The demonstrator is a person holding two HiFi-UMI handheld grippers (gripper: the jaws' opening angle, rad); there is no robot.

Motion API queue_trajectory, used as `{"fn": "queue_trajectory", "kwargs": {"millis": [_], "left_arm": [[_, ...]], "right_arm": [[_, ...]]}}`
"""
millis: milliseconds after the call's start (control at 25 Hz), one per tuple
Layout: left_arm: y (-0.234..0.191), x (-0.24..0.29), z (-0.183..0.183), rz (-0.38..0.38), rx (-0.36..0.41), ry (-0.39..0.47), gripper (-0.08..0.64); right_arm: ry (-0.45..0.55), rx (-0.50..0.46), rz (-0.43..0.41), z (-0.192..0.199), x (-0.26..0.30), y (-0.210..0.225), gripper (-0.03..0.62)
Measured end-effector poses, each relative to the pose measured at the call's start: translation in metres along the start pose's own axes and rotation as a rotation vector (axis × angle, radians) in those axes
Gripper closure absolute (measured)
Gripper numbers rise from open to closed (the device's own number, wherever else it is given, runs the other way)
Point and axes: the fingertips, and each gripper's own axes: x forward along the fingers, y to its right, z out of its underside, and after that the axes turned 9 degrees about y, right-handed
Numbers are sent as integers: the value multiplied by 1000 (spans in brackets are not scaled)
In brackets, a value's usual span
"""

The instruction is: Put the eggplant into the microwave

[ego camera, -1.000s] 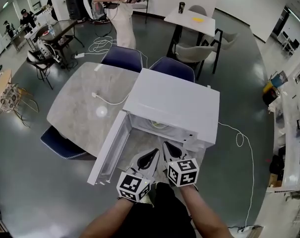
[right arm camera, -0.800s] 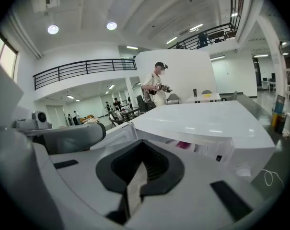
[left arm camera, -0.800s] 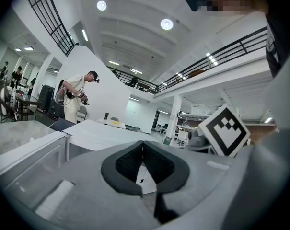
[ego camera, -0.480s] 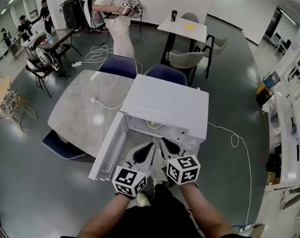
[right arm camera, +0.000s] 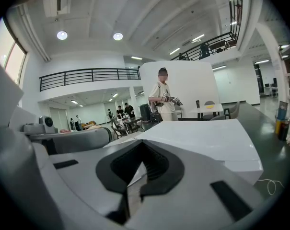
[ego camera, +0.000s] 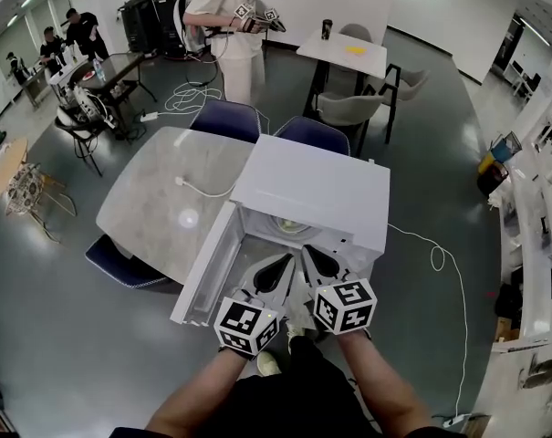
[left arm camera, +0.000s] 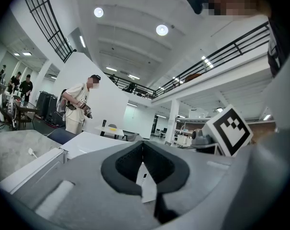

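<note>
Your left gripper [ego camera: 277, 272] and right gripper [ego camera: 317, 263], both pressed together and empty, hover near the microwave [ego camera: 317, 194], its door [ego camera: 207, 263] open. The eggplant shows nowhere: either inside or not yet fetched.

**Both grippers closed and empty, held side by side**

The left gripper [ego camera: 287, 259] and the right gripper [ego camera: 305, 249] are held next to each other in front of the person's body. Their tips angle inward towards one another and lie just beside each other. In each gripper view the jaws meet at the tips, and nothing is held between them. The left marker cube [ego camera: 246, 327] and the right marker cube [ego camera: 346, 306] sit at the rear of the grippers, nearest the person. The right cube is slightly farther forward. The bare left forearm [ego camera: 198, 398] and right forearm [ego camera: 374, 389] reach up from the lower edge of the head view, spread apart at the elbows and closer together at the wrists.
</note>
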Motion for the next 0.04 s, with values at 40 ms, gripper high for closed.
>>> {"fn": "queue_trajectory", "kwargs": {"millis": [40], "left_arm": [[0, 0, -1, 0, 2, 3, 551]], "right_arm": [[2, -4, -1, -1, 1, -1, 592]]}}
